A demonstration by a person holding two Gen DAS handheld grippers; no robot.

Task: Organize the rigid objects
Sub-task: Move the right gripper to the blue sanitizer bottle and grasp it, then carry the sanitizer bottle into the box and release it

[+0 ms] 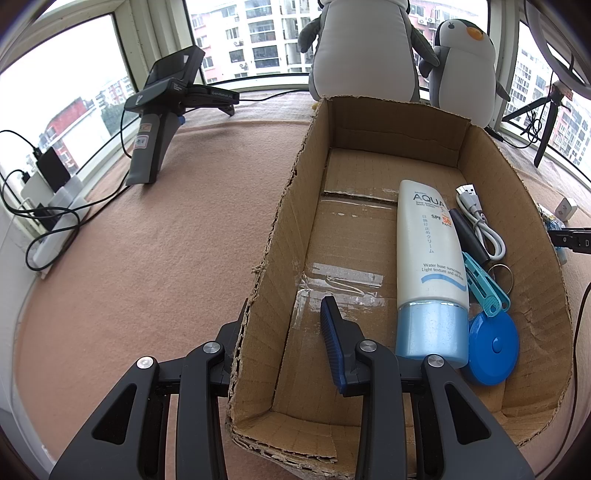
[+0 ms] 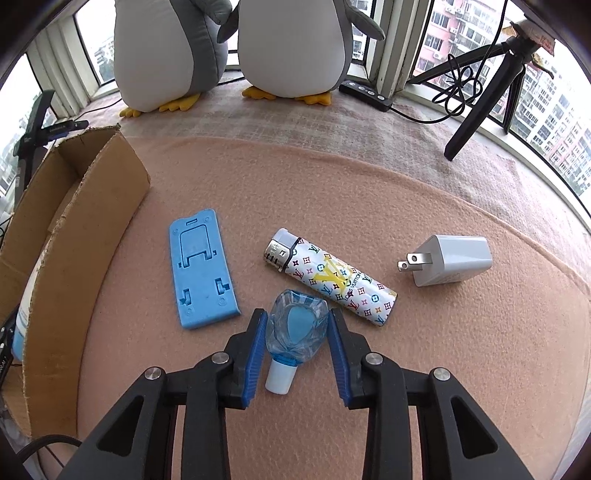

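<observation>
Left gripper (image 1: pixel 284 354) clamped shut on cardboard box (image 1: pixel 258 280) wall. Right gripper (image 2: pixel 297 343) half open around small bottle (image 2: pixel 293 332), pads (image 2: pixel 255 354) apparently not pressing. Lighter (image 2: pixel 332 277) only in right view.

Two grey-and-white plush penguins (image 2: pixel 229 51) stand at the window (image 1: pixel 255 33), yellow feet on the pink felt-covered bench (image 2: pixel 369 192). A black tripod (image 2: pixel 491 85) with looped cable stands right, a black power strip (image 2: pixel 365 92) beside it.

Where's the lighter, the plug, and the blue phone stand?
lighter (image 2: pixel 334 282): right wrist view, middle of its patterned body.
plug (image 2: pixel 456 260): right wrist view, white housing.
phone stand (image 2: pixel 201 273): right wrist view, flat blue face.
</observation>
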